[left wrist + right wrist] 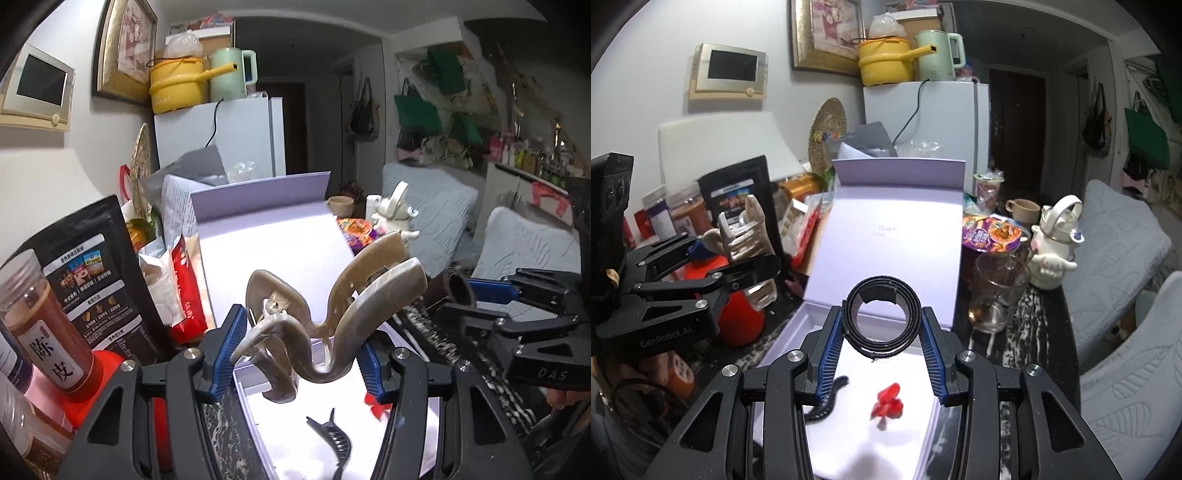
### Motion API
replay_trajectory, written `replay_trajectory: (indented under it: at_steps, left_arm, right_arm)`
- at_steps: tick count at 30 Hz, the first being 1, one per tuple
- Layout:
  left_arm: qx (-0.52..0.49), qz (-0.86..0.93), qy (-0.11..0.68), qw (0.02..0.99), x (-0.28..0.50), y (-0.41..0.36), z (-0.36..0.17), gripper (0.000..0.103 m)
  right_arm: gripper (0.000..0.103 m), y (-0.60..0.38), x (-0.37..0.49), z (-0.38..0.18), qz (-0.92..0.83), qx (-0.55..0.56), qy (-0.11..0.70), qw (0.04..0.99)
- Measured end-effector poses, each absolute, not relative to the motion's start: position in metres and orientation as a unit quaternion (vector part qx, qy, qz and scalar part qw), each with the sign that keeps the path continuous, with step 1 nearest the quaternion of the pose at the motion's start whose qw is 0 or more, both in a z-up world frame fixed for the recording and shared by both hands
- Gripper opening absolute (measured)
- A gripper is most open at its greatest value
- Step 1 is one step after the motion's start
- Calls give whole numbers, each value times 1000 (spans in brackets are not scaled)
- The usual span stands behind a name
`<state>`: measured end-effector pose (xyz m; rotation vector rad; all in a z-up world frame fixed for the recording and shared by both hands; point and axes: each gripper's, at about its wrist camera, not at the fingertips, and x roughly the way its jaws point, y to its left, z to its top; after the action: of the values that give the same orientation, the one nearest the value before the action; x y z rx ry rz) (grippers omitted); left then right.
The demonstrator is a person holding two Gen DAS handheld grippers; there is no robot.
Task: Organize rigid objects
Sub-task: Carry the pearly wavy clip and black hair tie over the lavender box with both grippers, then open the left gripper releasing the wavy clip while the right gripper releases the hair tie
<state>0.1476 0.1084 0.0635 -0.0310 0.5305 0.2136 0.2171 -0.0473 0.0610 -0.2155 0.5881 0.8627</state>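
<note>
Your left gripper (pixel 301 354) is clamped on a large marbled hair claw clip (pixel 332 306), glossy beige-grey plastic with curved prongs, held above the near end of the open lavender gift box (pixel 886 229). Your right gripper (pixel 882 328) is closed on a black coiled belt (pixel 881 317), a flat leathery strip wound into a ring, also over the box tray near its hinged back edge.

Already lying in the tray are a small black hair clip (pixel 827 402), toothed and matte, toward the left wall, and a red bow clip (pixel 888 404) nearer the middle.

Watch these risks:
- The coil is only squeezed from its sides; if you let go from a height it will probably spring loose and spill over the tray wall.
- The claw is smooth and pinched at its hinge end, so it may swivel or slip in the pads.
- Both grippers crowd the same tray and could knock each other, or the glass mug (pixel 997 291) just off the box's right edge.
</note>
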Motion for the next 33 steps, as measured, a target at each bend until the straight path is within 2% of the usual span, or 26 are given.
replay_trajectory:
  at_steps: [16, 33]
  left_arm:
    - [-16, 90, 368, 925, 194, 116, 4, 56]
    - [-19, 98, 433, 896, 216, 114, -32, 56]
  right_arm:
    - [40, -29, 248, 12, 389, -126, 349, 843]
    - [41, -9, 260, -30, 381, -156, 401, 818]
